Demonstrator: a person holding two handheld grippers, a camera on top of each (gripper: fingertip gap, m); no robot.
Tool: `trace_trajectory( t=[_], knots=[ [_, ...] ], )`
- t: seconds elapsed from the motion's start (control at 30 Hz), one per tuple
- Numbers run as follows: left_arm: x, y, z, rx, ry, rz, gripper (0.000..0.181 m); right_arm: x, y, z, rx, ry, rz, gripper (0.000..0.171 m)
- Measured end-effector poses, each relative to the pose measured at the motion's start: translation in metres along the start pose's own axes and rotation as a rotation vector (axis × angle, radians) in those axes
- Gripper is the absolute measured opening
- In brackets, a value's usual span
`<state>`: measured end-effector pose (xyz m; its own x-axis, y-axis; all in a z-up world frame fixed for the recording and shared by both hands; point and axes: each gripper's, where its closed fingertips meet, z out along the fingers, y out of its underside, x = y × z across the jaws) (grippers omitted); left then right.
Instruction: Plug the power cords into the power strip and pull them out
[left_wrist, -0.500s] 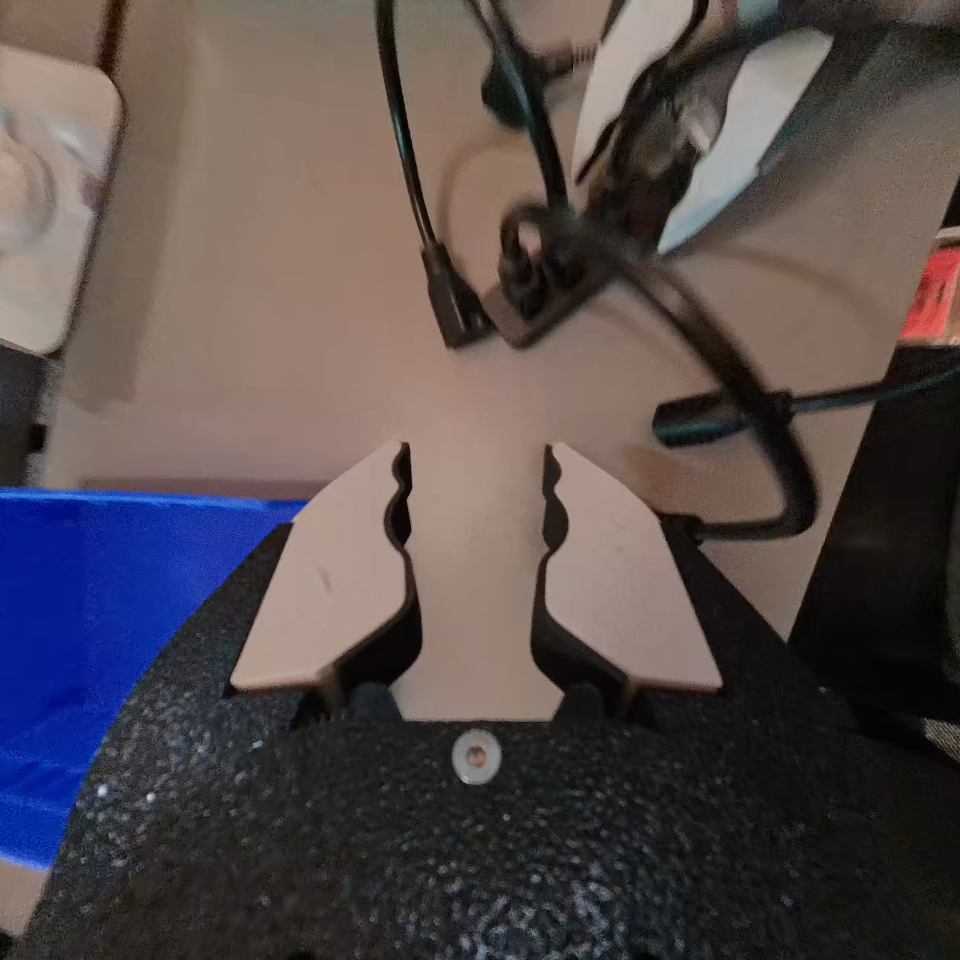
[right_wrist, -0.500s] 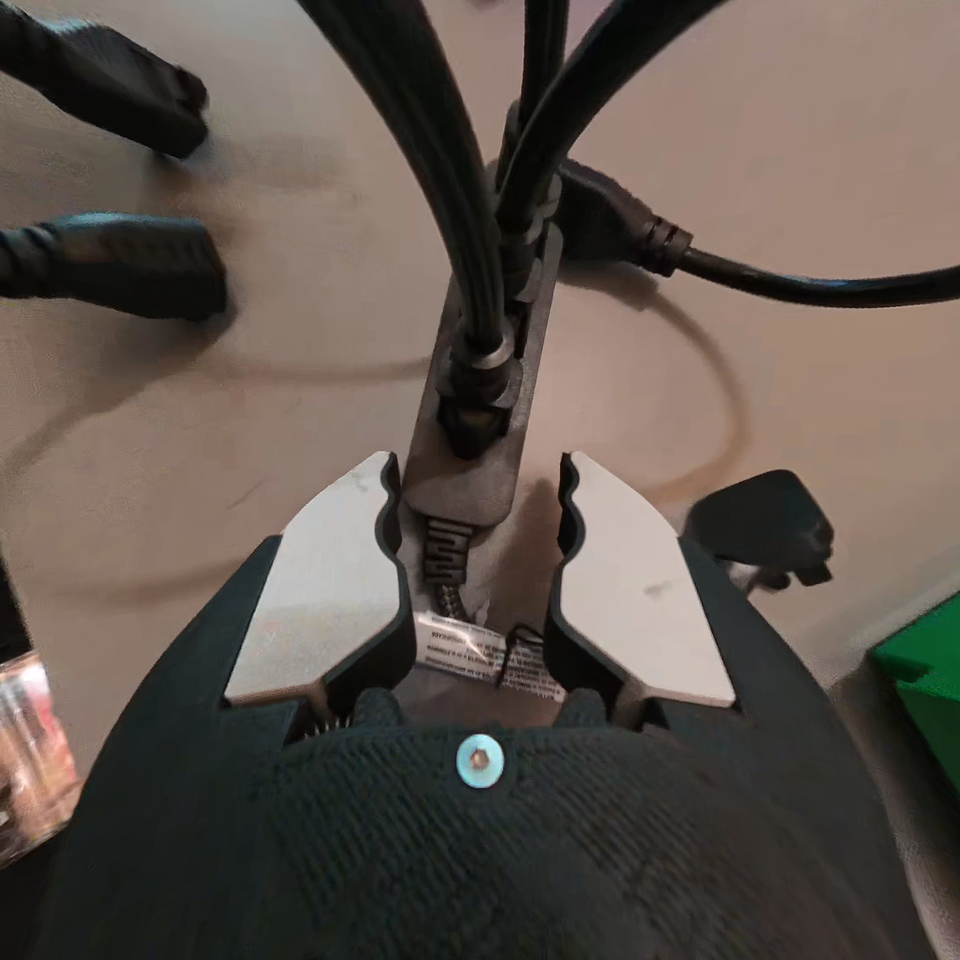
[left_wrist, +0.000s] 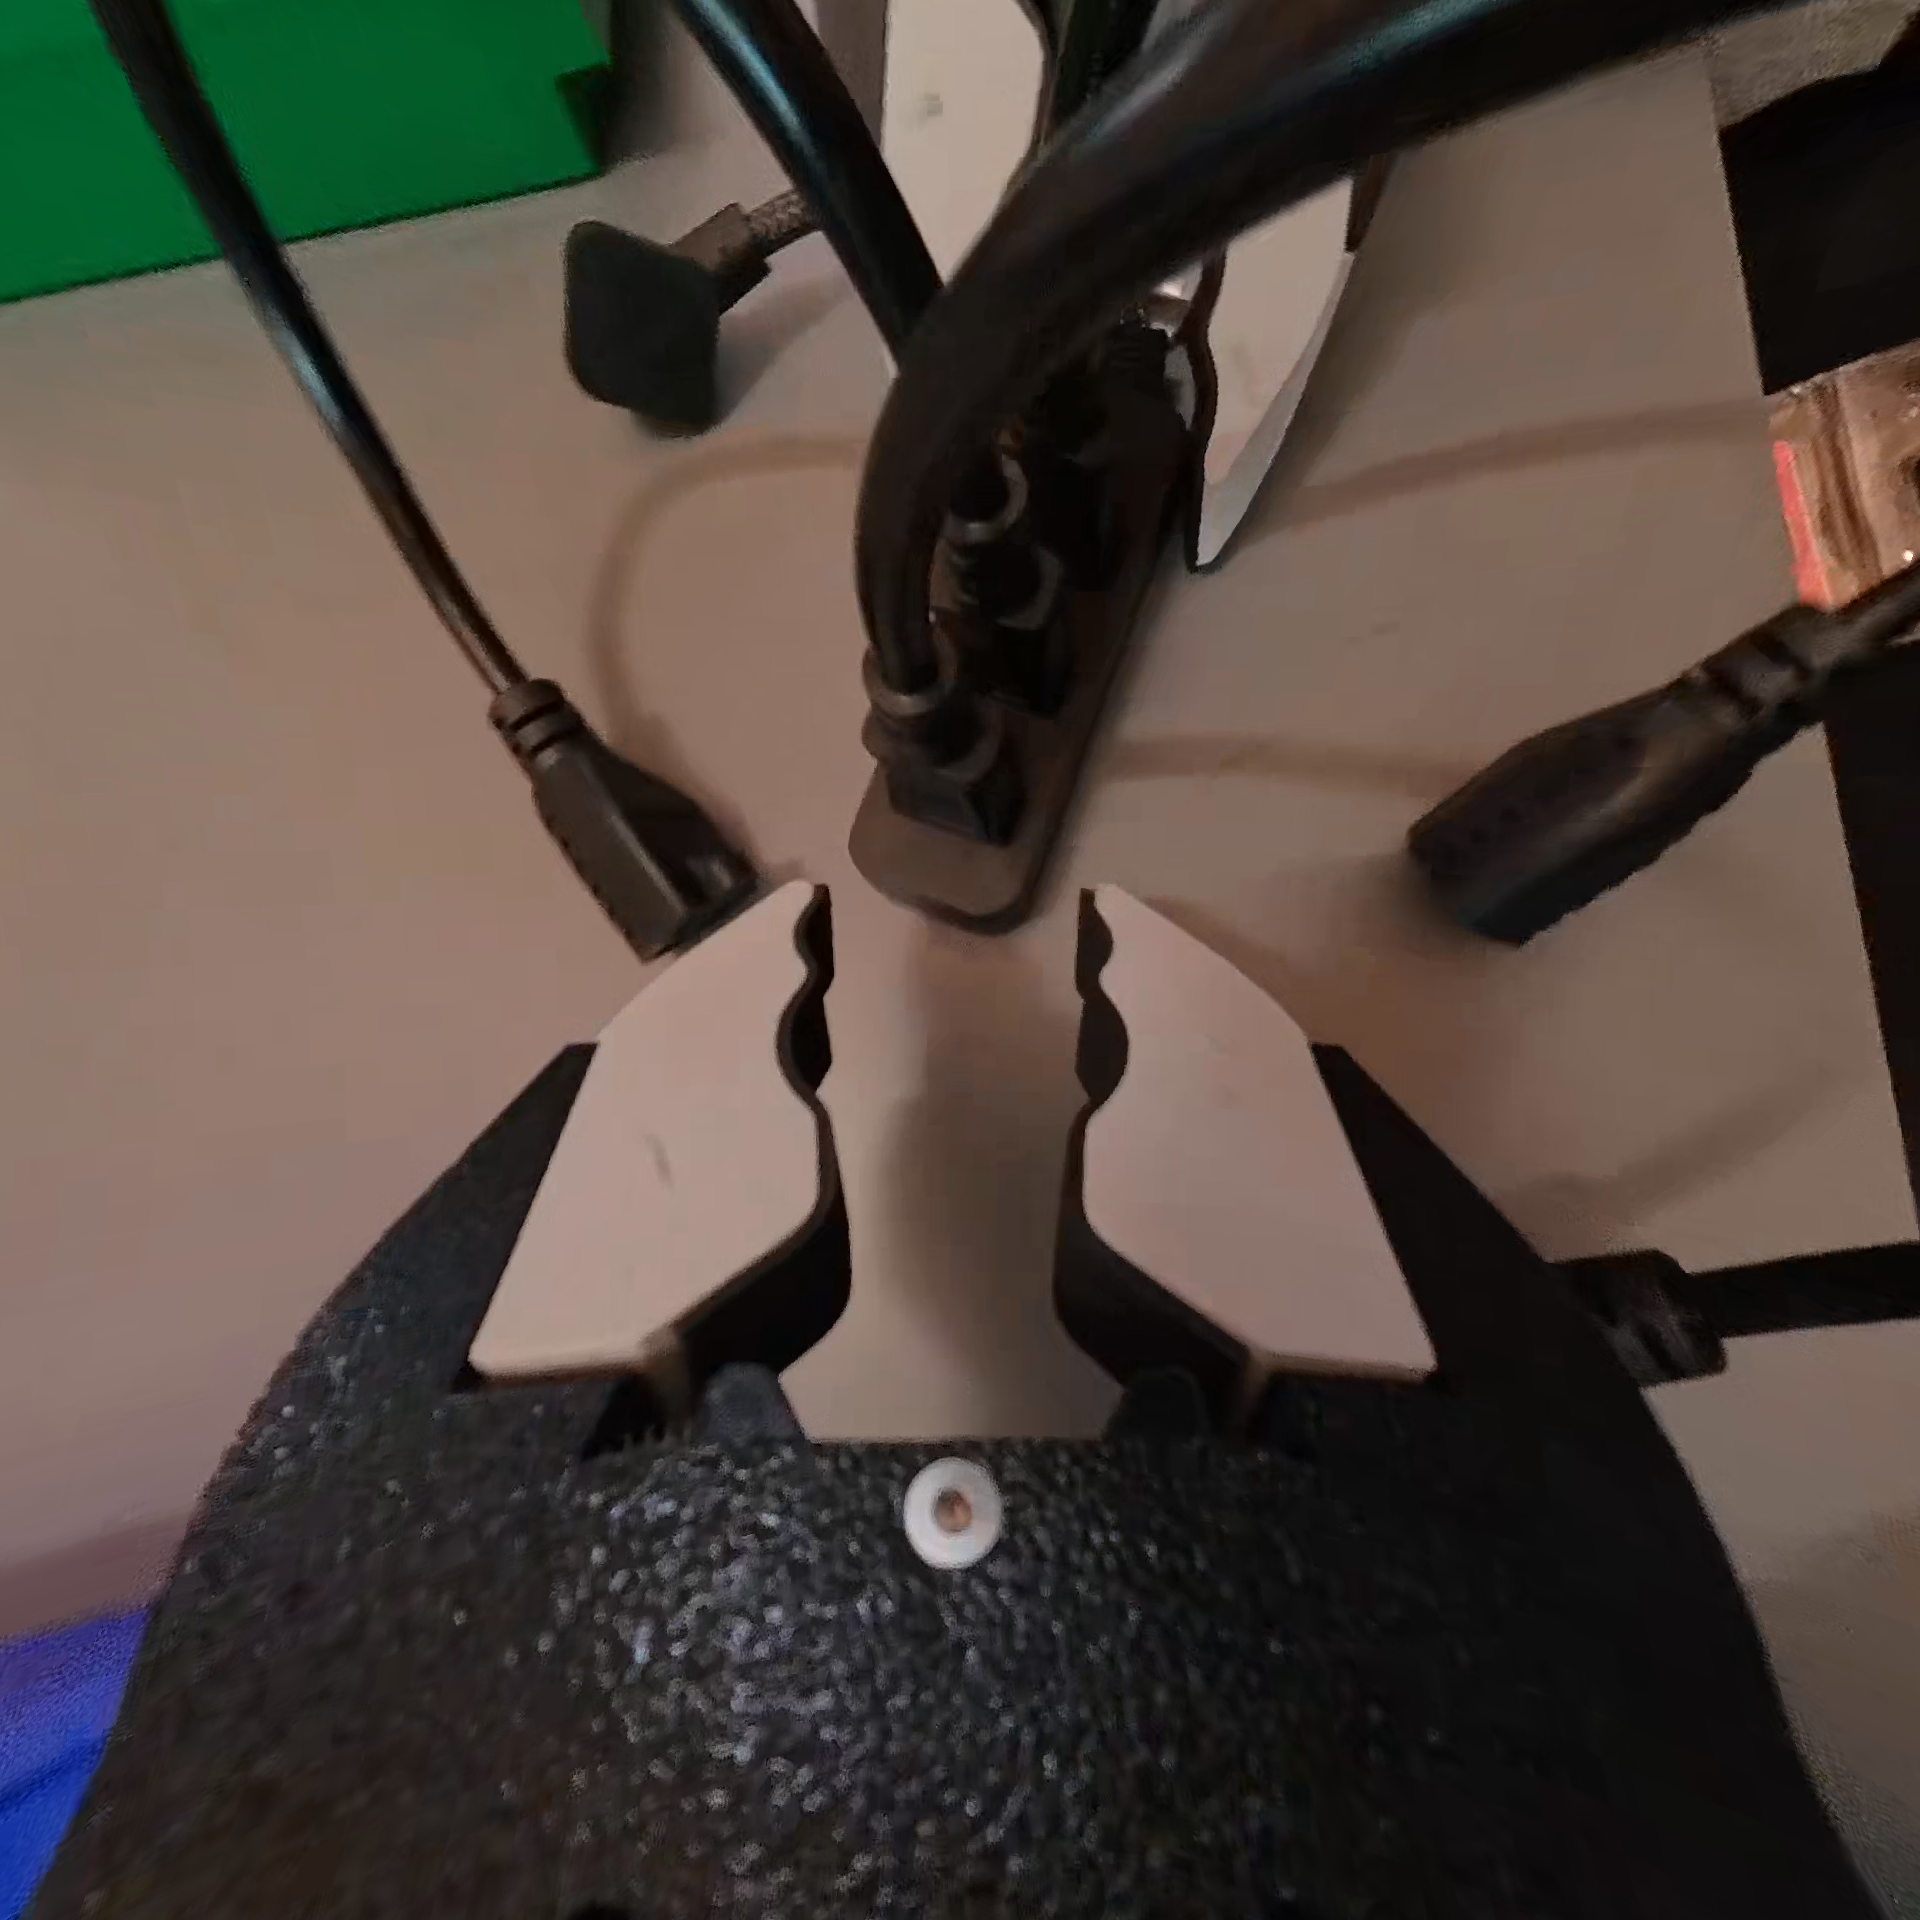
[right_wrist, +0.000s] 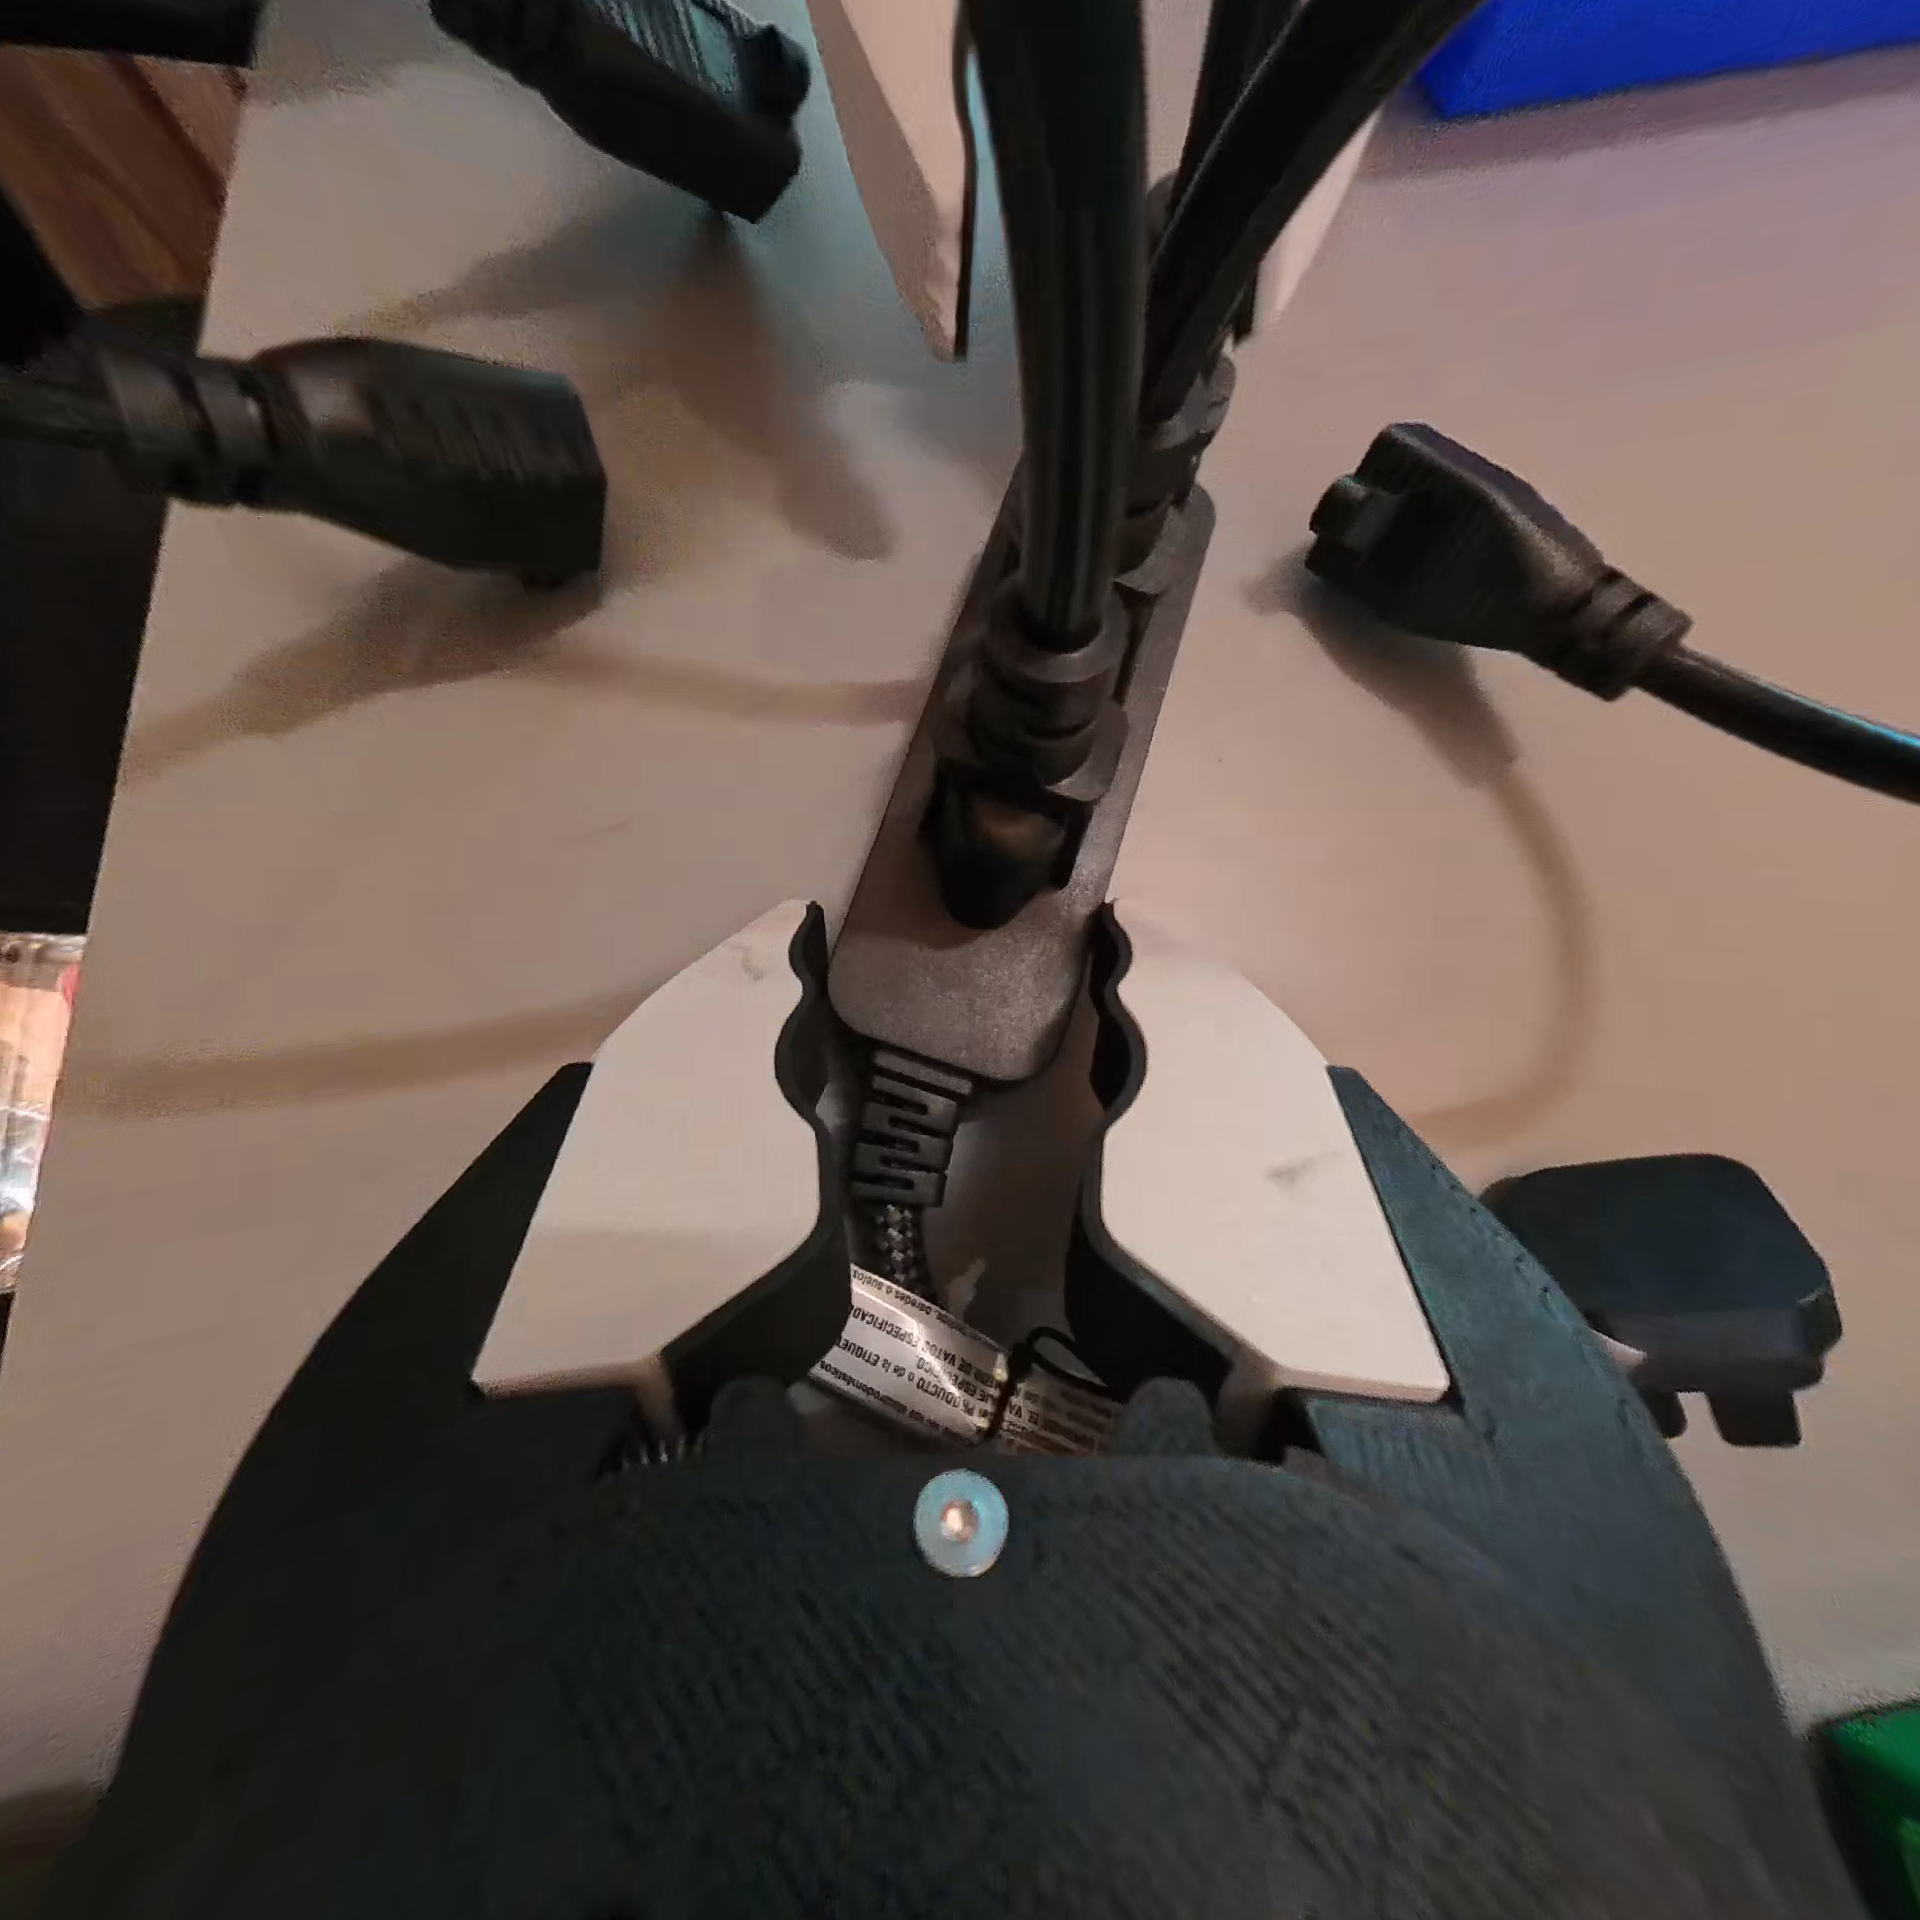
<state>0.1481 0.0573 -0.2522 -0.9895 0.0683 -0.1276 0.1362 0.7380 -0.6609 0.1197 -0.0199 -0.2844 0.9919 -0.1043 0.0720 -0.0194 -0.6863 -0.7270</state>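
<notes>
Between the right claw (right_wrist: 961, 914) tips sits the cord end of the black power strip (right_wrist: 1039, 790), flat on the tabletop (right_wrist: 520, 852); both fingers look to be touching its sides, so it reads as braced, though how firmly is hard to say. Farther along, several power cords (right_wrist: 1060, 416) stand plugged in a row, so plugging looks largely done and pulling out is what remains. Loose connectors (right_wrist: 457, 457) lie either side. At the strip's far end, the left claw (left_wrist: 956, 904) hangs open and empty, just short of it. Only the right view shows the strip's braided lead (right_wrist: 899, 1164) and white tag (right_wrist: 914, 1351); only the left shows the flat plug (left_wrist: 644, 322) and green box (left_wrist: 312, 114).
</notes>
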Motion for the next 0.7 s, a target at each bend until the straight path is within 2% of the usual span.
trace_trajectory(
  t=[0.33,0.4,0.47,0.6,0.7],
  knots=[
    [0.011,-0.013,0.037,-0.080,0.142,0.091,0.039,-0.004,-0.001,0.001,0.016,-0.062,-0.020,0.050],
    [0.009,-0.013,0.039,-0.112,0.149,0.053,0.039,0.005,0.003,-0.001,-0.012,-0.015,0.058,0.058],
    [0.005,-0.012,0.038,-0.159,0.126,0.047,0.039,0.010,0.005,-0.003,-0.024,0.014,0.097,0.059],
    [0.000,-0.011,0.033,-0.211,0.089,0.072,0.039,0.012,0.000,-0.011,0.001,0.056,0.022,0.057],
    [-0.007,-0.016,0.026,-0.193,0.052,0.099,0.029,0.015,-0.004,-0.022,0.005,0.082,0.017,0.058]
  ],
)
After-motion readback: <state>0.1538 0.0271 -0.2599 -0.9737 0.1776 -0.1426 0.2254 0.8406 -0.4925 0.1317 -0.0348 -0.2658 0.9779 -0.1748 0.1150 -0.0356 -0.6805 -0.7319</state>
